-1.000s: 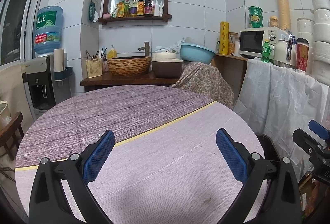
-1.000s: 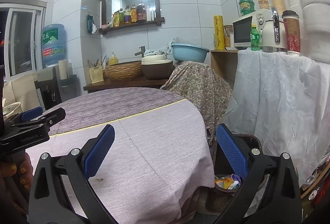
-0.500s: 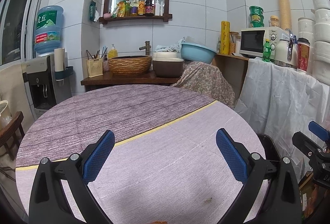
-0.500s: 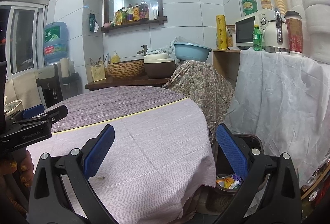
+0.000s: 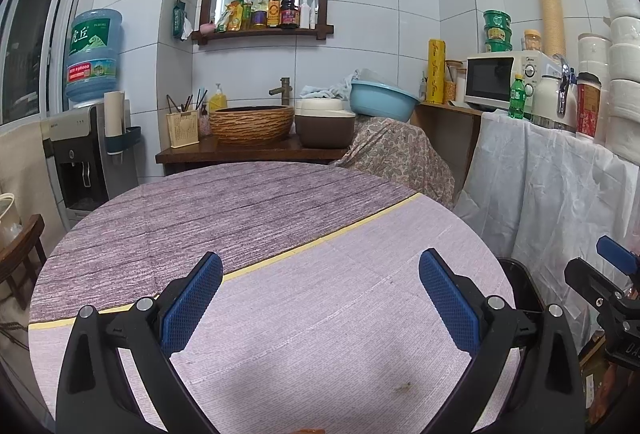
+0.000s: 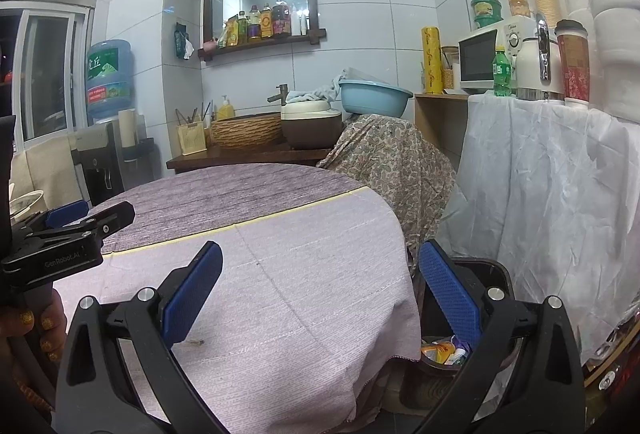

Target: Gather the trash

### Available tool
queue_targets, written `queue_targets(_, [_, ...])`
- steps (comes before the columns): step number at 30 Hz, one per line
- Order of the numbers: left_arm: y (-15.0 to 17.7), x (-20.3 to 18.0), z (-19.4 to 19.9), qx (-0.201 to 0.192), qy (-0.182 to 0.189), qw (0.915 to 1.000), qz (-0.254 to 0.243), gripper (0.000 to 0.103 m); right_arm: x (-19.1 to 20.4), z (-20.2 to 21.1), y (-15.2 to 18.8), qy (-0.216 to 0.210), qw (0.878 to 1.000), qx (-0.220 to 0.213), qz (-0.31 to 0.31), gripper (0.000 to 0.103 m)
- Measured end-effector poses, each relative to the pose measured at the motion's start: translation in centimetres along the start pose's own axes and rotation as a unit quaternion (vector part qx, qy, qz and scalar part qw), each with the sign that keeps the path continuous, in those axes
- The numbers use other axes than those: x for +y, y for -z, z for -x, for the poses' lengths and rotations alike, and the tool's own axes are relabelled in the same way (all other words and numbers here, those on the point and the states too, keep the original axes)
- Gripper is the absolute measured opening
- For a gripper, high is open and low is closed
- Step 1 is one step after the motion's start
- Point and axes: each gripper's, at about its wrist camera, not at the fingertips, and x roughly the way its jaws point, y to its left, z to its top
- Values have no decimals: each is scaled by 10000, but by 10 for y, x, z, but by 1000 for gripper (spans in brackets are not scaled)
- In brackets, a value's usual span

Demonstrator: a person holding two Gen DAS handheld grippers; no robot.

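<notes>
My left gripper (image 5: pixel 320 298) is open and empty above the round table (image 5: pixel 280 234) covered in purple cloth. My right gripper (image 6: pixel 320 290) is open and empty over the table's right edge. A black trash bin (image 6: pixel 492 274) stands on the floor right of the table, with colourful wrappers (image 6: pixel 442 350) inside. The bin's rim also shows in the left wrist view (image 5: pixel 516 274). A small brown stain (image 5: pixel 402 388) marks the cloth near me; it also shows in the right wrist view (image 6: pixel 197 343). The right gripper shows at the right edge of the left wrist view (image 5: pixel 608 282).
A counter (image 5: pixel 248 154) behind the table holds a woven basin (image 5: pixel 251 124), a brown pot (image 5: pixel 325 128) and a blue bowl (image 5: pixel 382 100). A white-draped shelf (image 5: pixel 560 186) with a microwave (image 5: pixel 500 78) stands right. A water dispenser (image 5: pixel 86 138) stands left.
Both grippers have shifted only slightly; the right view has drifted a little left and back. Nothing was taken or let go.
</notes>
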Motion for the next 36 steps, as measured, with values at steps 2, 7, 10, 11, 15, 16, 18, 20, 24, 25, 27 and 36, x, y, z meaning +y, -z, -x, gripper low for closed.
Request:
queue_targets(2, [0,0,0,2,13,10000,-1,97,0,0,0,1,10000,3,1,97])
queue_targets(7, [1,1,-1,-5,64,10000,25,97,0,0,0,0,10000,5,-1,97])
queue_targets(10, [1,0,-1,7,44,10000,22,97,-1,-1,0,-2,10000,5,-16,97])
queue_targets(11, [1,0,-1,18,47,10000,25,97,-1,-1,0,-8,10000,3,-23,97])
queue_targets(15, [0,1,-2,43,53,10000,46,97,-1,-2,-1,-1,10000,6,-5,97])
queue_targets(16, [0,1,-2,48,51,10000,42,97,-1,-2,-1,-3,10000,8,-8,97])
queue_targets(18, [0,1,-2,47,49,10000,41,97,-1,-2,-1,5,10000,14,-8,97])
queue_targets(20, [0,1,-2,47,47,10000,47,97,-2,-2,-1,4,10000,19,-17,97])
queue_targets(24, [1,1,-2,52,43,10000,48,97,-2,-2,-1,-8,10000,28,-14,97])
queue_targets(25, [1,1,-2,50,38,10000,49,97,-2,-2,-1,-7,10000,32,-5,97])
queue_targets(27, [1,1,-2,56,44,10000,49,97,-2,-2,0,-14,10000,35,1,97])
queue_targets(36, [3,0,-2,66,46,10000,48,97,-3,-4,-1,-25,10000,49,-3,97])
